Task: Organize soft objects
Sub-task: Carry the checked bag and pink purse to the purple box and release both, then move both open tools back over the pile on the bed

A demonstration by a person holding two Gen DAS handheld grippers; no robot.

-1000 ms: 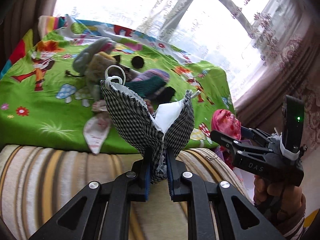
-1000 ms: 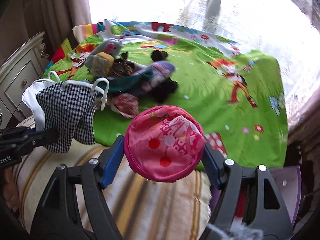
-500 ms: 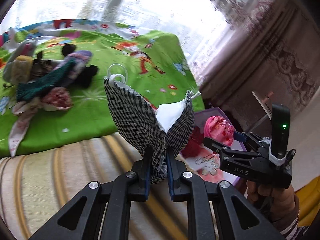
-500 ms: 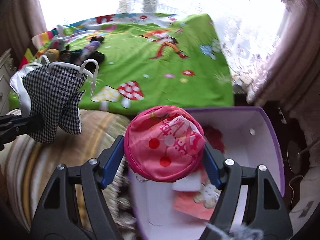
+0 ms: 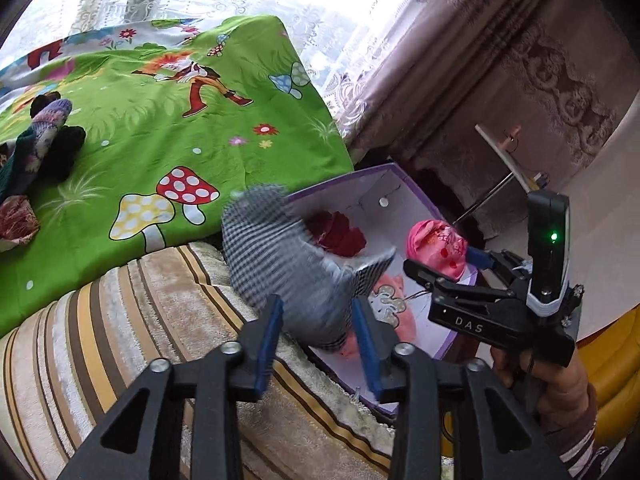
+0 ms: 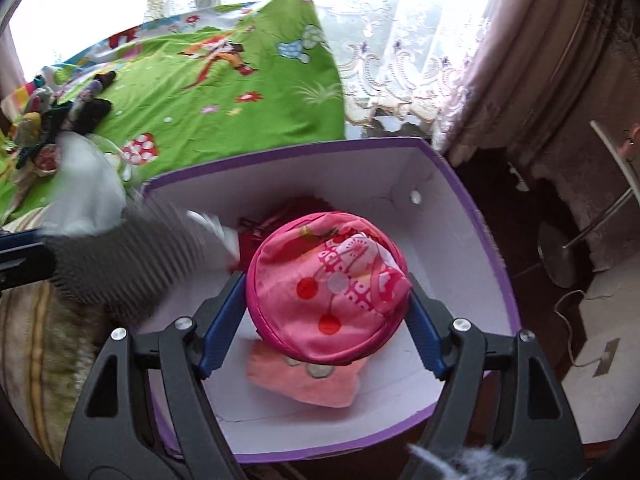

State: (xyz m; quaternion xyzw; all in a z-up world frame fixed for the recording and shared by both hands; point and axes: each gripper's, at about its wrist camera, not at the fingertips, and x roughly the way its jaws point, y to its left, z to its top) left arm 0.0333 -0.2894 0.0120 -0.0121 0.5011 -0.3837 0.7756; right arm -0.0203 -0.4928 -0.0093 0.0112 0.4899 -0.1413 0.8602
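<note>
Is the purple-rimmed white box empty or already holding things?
Holding things: the purple-rimmed white box contains a red cloth and an orange cloth.

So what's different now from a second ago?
Both grippers swung from the bed to the purple box. The left gripper is opening, letting the checkered cloth slip loose toward the box. The right gripper still holds the pink pouch. The leftover toys stayed on the bedspread.
</note>
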